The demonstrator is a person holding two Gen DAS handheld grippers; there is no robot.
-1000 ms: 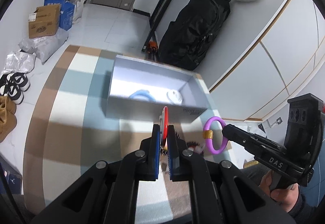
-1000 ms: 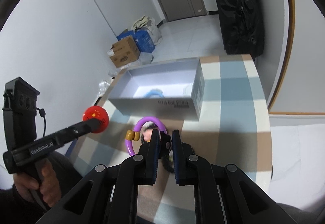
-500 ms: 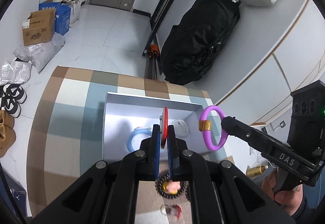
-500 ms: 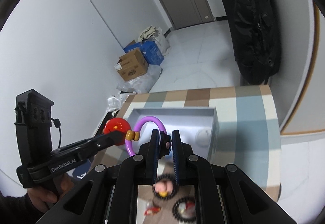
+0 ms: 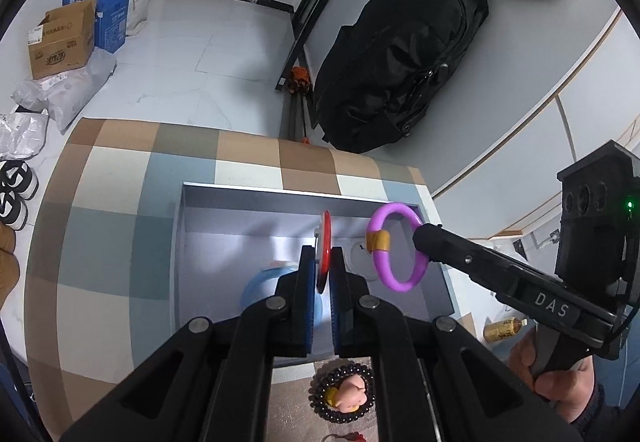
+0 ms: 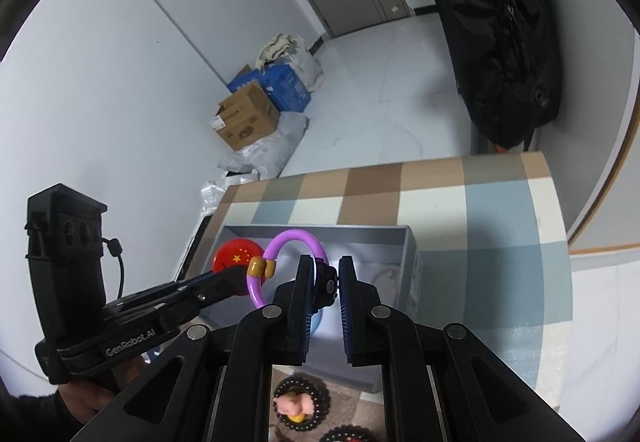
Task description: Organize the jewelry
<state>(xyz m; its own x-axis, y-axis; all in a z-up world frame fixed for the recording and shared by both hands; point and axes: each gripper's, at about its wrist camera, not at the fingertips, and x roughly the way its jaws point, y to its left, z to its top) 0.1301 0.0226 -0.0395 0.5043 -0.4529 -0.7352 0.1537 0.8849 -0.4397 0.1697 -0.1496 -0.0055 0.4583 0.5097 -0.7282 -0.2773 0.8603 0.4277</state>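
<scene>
Purple ring (image 5: pixel 396 246) with an ochre band; red disc (image 6: pixel 238 257) marked with yellow stars; pale blue ring (image 5: pixel 260 288) lying in a grey box (image 5: pixel 280 196). Tablecloth (image 5: pixel 116 201) chequered in brown, tan, cream and blue-grey; black-beaded bracelet (image 5: pixel 343 394) around a pink and yellow charm. Gripper bodies black, with blue pads (image 5: pixel 308 282); background holds a black bag (image 5: pixel 396 53), a brown carton (image 5: pixel 60 41) and a blue carton (image 5: pixel 114 17).
</scene>
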